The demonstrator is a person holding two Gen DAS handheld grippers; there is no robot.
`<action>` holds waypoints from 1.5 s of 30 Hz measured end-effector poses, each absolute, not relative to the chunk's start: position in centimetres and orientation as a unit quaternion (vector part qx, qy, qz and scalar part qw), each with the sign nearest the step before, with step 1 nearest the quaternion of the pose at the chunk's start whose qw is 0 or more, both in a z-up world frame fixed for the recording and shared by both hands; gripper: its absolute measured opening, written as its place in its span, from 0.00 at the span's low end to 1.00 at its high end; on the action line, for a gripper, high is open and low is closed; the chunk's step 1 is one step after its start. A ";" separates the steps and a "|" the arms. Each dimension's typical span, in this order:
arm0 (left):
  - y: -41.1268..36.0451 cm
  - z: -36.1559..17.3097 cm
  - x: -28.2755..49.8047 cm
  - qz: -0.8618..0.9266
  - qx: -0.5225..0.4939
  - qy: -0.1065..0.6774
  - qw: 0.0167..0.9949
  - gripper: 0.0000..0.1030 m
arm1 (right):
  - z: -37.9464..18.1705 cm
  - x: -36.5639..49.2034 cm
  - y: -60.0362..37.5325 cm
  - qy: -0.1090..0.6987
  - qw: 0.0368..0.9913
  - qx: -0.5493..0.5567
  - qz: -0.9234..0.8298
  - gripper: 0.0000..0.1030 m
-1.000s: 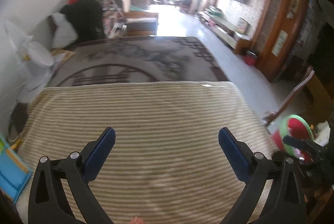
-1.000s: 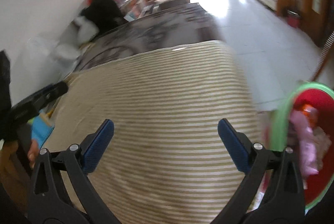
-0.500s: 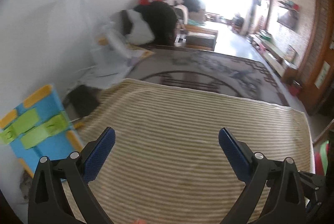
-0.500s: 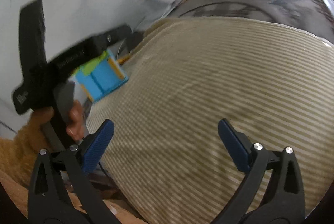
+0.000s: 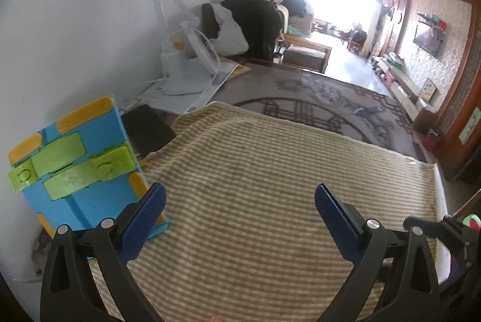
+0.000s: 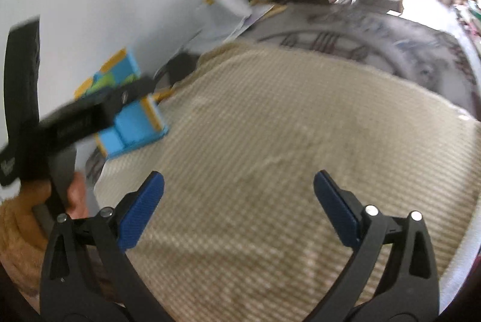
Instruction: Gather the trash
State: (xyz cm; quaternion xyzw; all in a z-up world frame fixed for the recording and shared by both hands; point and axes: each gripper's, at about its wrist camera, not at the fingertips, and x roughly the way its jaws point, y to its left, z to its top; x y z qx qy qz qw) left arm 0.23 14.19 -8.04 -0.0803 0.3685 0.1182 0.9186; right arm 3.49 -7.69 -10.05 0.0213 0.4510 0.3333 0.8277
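The left tool (image 5: pixel 240 209) stood wide, its two blue pads far apart and nothing between them. It hung over a striped beige blanket (image 5: pixel 270 171) that filled the lower middle of the left wrist frame. At the left of that frame, a blue plastic box with green and yellow parts (image 5: pixel 75 165) leaned at the white wall, touching the blanket's edge. Behind it lay a dark flat object (image 5: pixel 147 129), and further up a white fan (image 5: pixel 186 63) stood beside the wall. A grey patterned carpet (image 5: pixel 315 99) lay beyond the blanket.

The right tool (image 6: pixel 239 197) was wide too and held nothing. It also hung over the blanket (image 6: pixel 285 141). At the left of the right wrist frame the body of the left tool showed, blurred, with a hand (image 6: pixel 76 195) on its handle and an orange-brown sleeve (image 6: pixel 18 232) below.

No trash was seen on the blanket. At the lower right edge of the left wrist frame, a small green and red piece (image 5: pixel 472 221) showed; what it was could not be told.
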 end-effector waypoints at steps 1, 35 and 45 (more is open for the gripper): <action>14.0 -7.9 0.4 0.116 -0.078 0.367 0.920 0.92 | -9.9 3.8 -8.0 0.451 0.828 0.028 0.331 0.95; 2.6 -3.3 3.9 -0.043 -0.054 0.333 0.940 0.92 | -1.2 2.3 -19.7 0.337 0.937 0.032 0.086 0.95; 1.3 -2.8 3.6 -0.072 -0.052 0.327 0.941 0.92 | -0.6 1.2 -20.6 0.329 0.941 0.035 0.072 0.95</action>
